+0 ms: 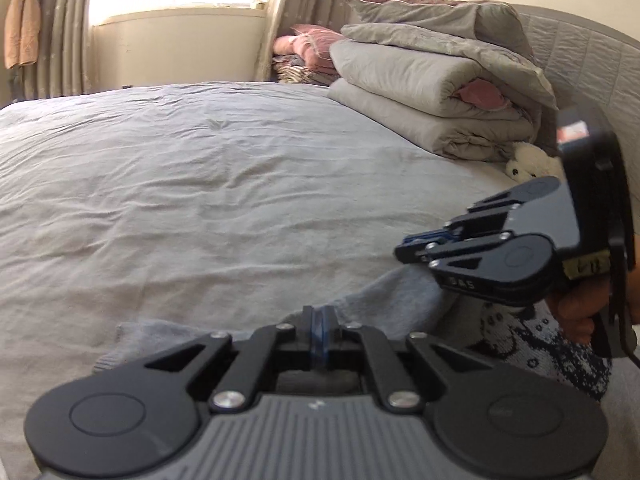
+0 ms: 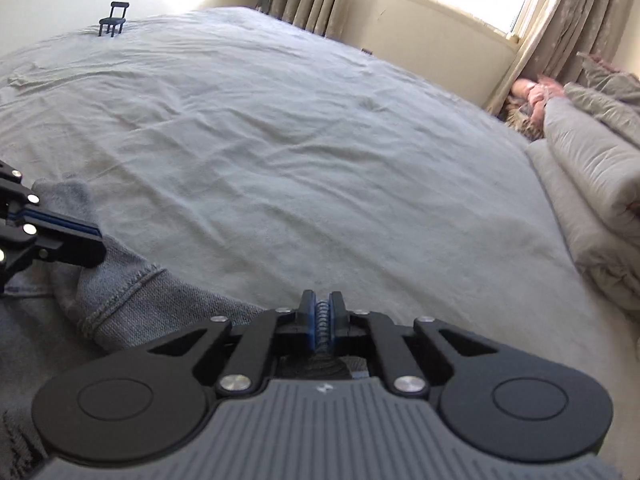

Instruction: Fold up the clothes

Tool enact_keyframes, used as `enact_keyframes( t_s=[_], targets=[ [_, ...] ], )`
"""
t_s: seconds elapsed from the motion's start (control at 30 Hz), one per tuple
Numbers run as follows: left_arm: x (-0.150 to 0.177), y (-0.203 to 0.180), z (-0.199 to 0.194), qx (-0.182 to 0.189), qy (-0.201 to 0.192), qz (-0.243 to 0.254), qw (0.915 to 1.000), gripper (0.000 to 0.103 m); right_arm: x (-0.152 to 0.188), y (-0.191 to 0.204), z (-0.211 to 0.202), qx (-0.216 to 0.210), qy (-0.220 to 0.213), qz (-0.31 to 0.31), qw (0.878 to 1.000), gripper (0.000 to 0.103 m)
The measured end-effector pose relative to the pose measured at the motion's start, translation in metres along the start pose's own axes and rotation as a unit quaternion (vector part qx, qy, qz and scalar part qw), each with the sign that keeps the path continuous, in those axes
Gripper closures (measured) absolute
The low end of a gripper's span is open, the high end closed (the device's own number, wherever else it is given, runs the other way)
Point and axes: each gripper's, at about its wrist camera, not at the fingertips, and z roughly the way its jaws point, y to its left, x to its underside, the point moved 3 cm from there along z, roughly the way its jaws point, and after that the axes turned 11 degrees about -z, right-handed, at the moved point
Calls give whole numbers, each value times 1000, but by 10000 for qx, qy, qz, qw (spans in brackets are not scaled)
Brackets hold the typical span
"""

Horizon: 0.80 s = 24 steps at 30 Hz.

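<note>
A grey sweatshirt [image 1: 384, 300] lies bunched at the near edge of the bed, with a black-and-white patterned part [image 1: 540, 356] under the right tool. My left gripper [image 1: 319, 316] is shut, and grey fabric shows between and below its fingers. To its right, my right gripper [image 1: 402, 249] points left, held by a hand [image 1: 576, 308]. In the right wrist view, my right gripper [image 2: 323, 300] is shut on ribbed knit fabric of the sweatshirt [image 2: 132, 296]. The left gripper [image 2: 94, 248] comes in from the left edge, resting against the same cloth.
A wide bed with a wrinkled grey sheet [image 1: 200, 200] stretches ahead. Folded grey quilts [image 1: 432, 88] are stacked by the padded headboard [image 1: 592, 52], with a white plush toy [image 1: 528, 164] beside them. A small dark chair-shaped stand [image 2: 113, 19] sits at the far corner.
</note>
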Motion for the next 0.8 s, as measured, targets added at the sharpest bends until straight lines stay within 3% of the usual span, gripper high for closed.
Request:
enact_keyframes(
  t_s=[0.03,0.1,0.13,0.23,0.4,0.57,0.6,0.63,0.67,0.73,0.8],
  targets=[
    [-4,8,0,-248,-64,-90,9996,82,-6,-2,-2,193,-159,10,9997,96],
    [-7,24,2,-713,-140,-227,9971,53,-19,-7,-1,369,-356,163,9986,96],
    [-7,33,6,-929,-105,-349,9950,50,-24,-7,2,549,-393,95,9977,96],
    [-5,58,15,-1283,92,-858,9880,48,-35,-3,15,1081,-441,-174,9930,96],
    [-10,75,12,-1223,-32,-1204,9852,44,-40,-9,22,1726,-834,43,9814,96],
    [-4,73,21,-1442,-34,-952,9849,37,-27,-7,52,1422,83,-144,9897,96],
    [-4,70,21,-1482,-43,-869,9851,37,-24,-7,58,1358,267,-182,9902,95],
    [-3,67,21,-1478,-49,-781,9859,38,-22,-6,64,1295,452,-219,9903,86],
    [-2,65,20,-1466,-54,-693,9867,40,-26,-10,59,1077,332,-7,9936,82],
    [-1,63,20,-1366,-71,-614,9887,58,-37,-14,49,599,113,331,9976,74],
    [-1,62,19,-1285,-52,-610,9898,86,-52,-5,45,45,14,327,9995,72]
  ],
)
